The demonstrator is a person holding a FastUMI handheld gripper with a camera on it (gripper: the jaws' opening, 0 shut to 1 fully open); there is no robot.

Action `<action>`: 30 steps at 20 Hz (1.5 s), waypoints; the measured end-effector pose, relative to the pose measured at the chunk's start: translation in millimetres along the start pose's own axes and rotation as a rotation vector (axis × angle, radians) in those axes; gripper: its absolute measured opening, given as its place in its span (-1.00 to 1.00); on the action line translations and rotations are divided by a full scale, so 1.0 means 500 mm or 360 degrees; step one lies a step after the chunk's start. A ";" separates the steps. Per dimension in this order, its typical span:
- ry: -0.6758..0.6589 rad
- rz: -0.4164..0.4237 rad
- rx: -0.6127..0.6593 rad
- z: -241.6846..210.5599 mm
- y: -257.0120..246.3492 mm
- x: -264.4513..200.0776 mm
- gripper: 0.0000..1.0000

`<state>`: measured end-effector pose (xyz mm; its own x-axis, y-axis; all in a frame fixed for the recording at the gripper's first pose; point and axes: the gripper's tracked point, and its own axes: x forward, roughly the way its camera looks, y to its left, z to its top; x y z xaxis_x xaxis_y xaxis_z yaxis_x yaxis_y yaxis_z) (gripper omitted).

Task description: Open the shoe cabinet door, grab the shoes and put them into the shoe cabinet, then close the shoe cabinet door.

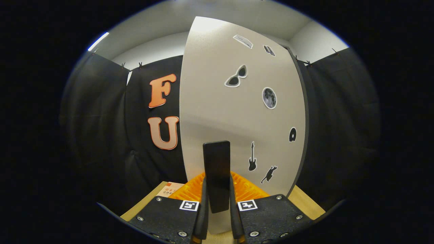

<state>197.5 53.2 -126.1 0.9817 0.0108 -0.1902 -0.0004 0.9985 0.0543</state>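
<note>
The shoe cabinet door [237, 112] is a pale panel with several small stickers, standing upright right in front of me. A dark upright bar handle [217, 159] sticks out from its lower middle. My gripper [217, 193] is shut on this handle, with one finger pressing on each side of its lower part. The handle's top rises above the fingertips. A dark edge [302, 135] runs down the door's right side. I cannot tell whether the door is ajar.
The cabinet stands on a light wooden surface [305, 203]. A small printed card or box [171, 189] lies on the wood to the left of the fingers. Black cloth walls hang close behind and on both sides.
</note>
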 end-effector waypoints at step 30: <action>-0.0023 0.0094 0.0120 -0.026 -0.429 -0.259 -0.49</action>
<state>67.8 -161.8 -126.1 0.9831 0.0679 -0.1702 -0.0444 0.9894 0.1384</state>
